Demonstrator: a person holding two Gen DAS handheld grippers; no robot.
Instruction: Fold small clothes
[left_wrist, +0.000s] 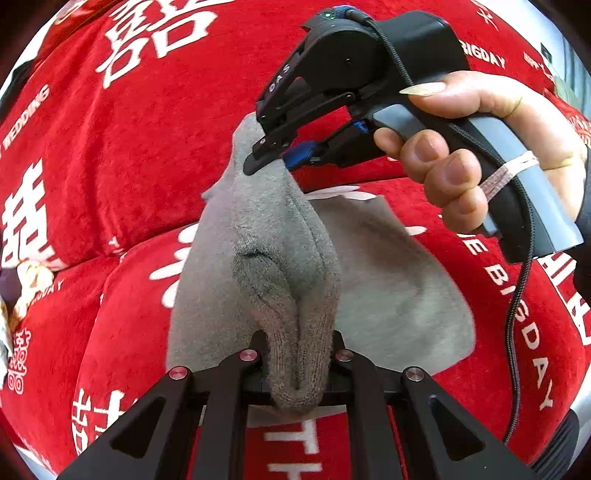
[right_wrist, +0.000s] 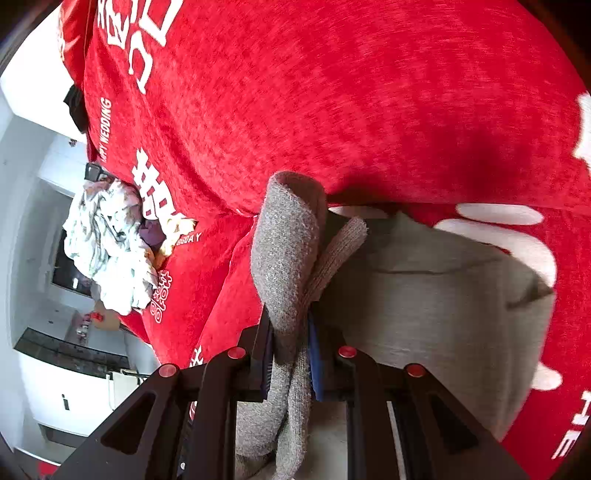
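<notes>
A small grey knitted garment (left_wrist: 388, 280) lies partly on a red plush sofa cover (left_wrist: 140, 155), with one edge lifted into a ridge. In the left wrist view my left gripper (left_wrist: 297, 356) is shut on the near end of that ridge, at its ribbed hem. My right gripper (left_wrist: 267, 160), held by a hand (left_wrist: 480, 155), is shut on the far end of the same edge. In the right wrist view the right gripper (right_wrist: 290, 332) pinches a folded bunch of the grey garment (right_wrist: 424, 295). The rest spreads flat to the right on the cover.
The red cover (right_wrist: 332, 92) bears white lettering and spans the sofa's seat and backrest. A pile of light crumpled clothes (right_wrist: 107, 243) sits at the sofa's left end. A black cable (left_wrist: 517, 314) hangs from the right gripper's handle. White room fittings (right_wrist: 55, 369) lie beyond the sofa.
</notes>
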